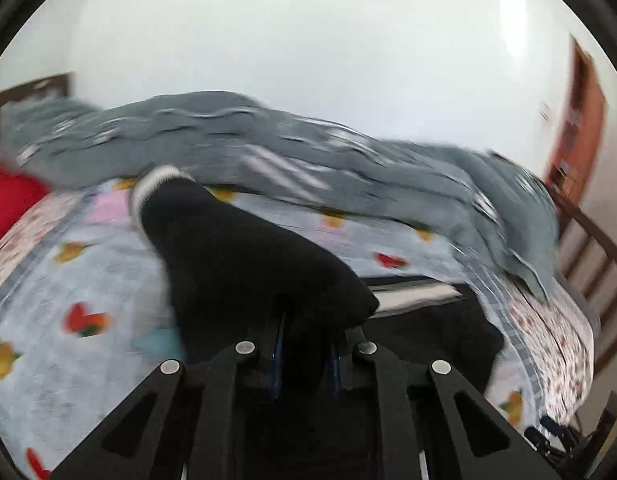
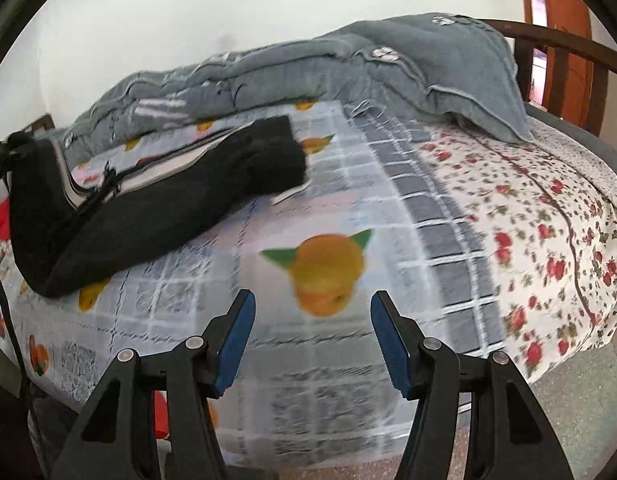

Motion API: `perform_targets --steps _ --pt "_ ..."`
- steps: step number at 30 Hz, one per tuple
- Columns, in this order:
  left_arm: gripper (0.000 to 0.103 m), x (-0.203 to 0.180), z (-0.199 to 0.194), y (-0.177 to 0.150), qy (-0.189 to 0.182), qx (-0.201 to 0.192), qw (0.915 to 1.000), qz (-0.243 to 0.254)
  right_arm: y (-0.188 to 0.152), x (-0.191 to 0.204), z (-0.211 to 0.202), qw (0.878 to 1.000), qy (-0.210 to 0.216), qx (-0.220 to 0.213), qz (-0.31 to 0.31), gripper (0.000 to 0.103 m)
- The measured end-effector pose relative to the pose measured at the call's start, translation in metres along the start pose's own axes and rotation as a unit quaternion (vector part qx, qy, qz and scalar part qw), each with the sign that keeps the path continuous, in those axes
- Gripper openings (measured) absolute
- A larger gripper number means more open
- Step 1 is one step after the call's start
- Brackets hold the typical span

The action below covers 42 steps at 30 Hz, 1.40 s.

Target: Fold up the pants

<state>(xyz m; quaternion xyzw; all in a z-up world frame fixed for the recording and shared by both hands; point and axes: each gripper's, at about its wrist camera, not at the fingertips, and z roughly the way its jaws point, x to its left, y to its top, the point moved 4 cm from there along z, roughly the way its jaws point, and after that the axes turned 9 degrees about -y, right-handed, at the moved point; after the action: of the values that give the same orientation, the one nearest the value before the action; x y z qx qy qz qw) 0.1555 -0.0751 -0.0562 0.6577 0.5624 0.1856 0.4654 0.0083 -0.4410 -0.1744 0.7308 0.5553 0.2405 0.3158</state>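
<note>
A bed with a fruit-printed sheet fills both views. The black pants lie across it, one end pinched in the left gripper. Only the right wrist view shows the right gripper spread wide above bare sheet, near the bed's edge. A grey blanket is bunched behind.

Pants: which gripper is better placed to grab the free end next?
Right. The right gripper is open over the bedsheet, facing the pants. The left gripper is shut on them.
</note>
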Motion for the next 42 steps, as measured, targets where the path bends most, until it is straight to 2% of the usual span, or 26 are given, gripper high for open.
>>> perform_targets --steps 4,7,9,13,19,22,23,25,26,27,30,33,35,39,42 --pt "0.016 -0.066 0.056 -0.029 -0.035 0.054 0.9971 0.041 0.002 -0.023 0.004 1.0 0.006 -0.002 0.019 0.059" --pt "0.014 -0.098 0.091 -0.06 -0.086 0.103 0.9903 0.039 -0.003 -0.033 0.012 0.999 0.015 0.01 0.03 0.059" --pt "0.014 -0.112 0.115 -0.081 -0.084 0.139 0.9857 0.043 -0.009 -0.035 0.017 0.999 0.02 0.019 0.031 0.059" --pt "0.014 -0.124 0.122 -0.102 -0.07 0.157 0.9823 0.075 -0.018 -0.032 0.022 0.999 0.031 0.032 0.029 0.059" --pt "0.015 -0.106 0.095 -0.094 -0.093 0.163 0.9802 0.061 -0.012 -0.01 0.019 0.998 0.057 0.027 0.009 0.059" --pt "0.018 -0.098 0.079 -0.101 -0.111 0.154 0.9802 0.056 0.002 0.009 0.016 0.996 0.086 0.013 -0.004 0.059" --pt "0.024 -0.097 0.074 -0.104 -0.124 0.151 0.9793 0.053 0.006 0.015 0.015 0.996 0.092 0.009 -0.01 0.059" --pt "0.044 -0.093 0.056 -0.107 -0.15 0.139 0.9778 0.046 0.017 0.031 0.012 0.994 0.102 -0.006 -0.025 0.059" --pt "0.063 -0.09 0.05 -0.105 -0.148 0.129 0.9796 0.043 0.023 0.039 0.01 0.994 0.105 -0.014 -0.033 0.059" --pt "0.069 -0.085 0.036 -0.103 -0.14 0.107 0.9834 0.042 0.028 0.048 0.007 0.993 0.108 -0.025 -0.04 0.059" --pt "0.069 -0.071 0.017 -0.099 -0.124 0.085 0.9874 0.051 0.041 0.071 0.003 0.991 0.121 -0.04 -0.048 0.06" --pt "0.069 -0.047 0.0 -0.1 -0.07 0.076 0.992 0.074 0.05 0.092 0.009 0.989 0.134 -0.033 -0.043 0.06" --pt "0.069 -0.026 -0.014 -0.102 -0.051 0.073 0.9931 0.077 0.055 0.105 0.014 0.989 0.143 -0.025 -0.04 0.061" --pt "0.076 0.021 -0.039 -0.113 -0.047 0.075 0.9954 0.039 0.066 0.122 0.037 0.986 0.167 0.013 0.0 0.061" --pt "0.076 0.041 -0.042 -0.129 -0.034 0.079 0.9959 0.027 0.071 0.136 0.064 0.977 0.198 0.066 0.033 0.061"
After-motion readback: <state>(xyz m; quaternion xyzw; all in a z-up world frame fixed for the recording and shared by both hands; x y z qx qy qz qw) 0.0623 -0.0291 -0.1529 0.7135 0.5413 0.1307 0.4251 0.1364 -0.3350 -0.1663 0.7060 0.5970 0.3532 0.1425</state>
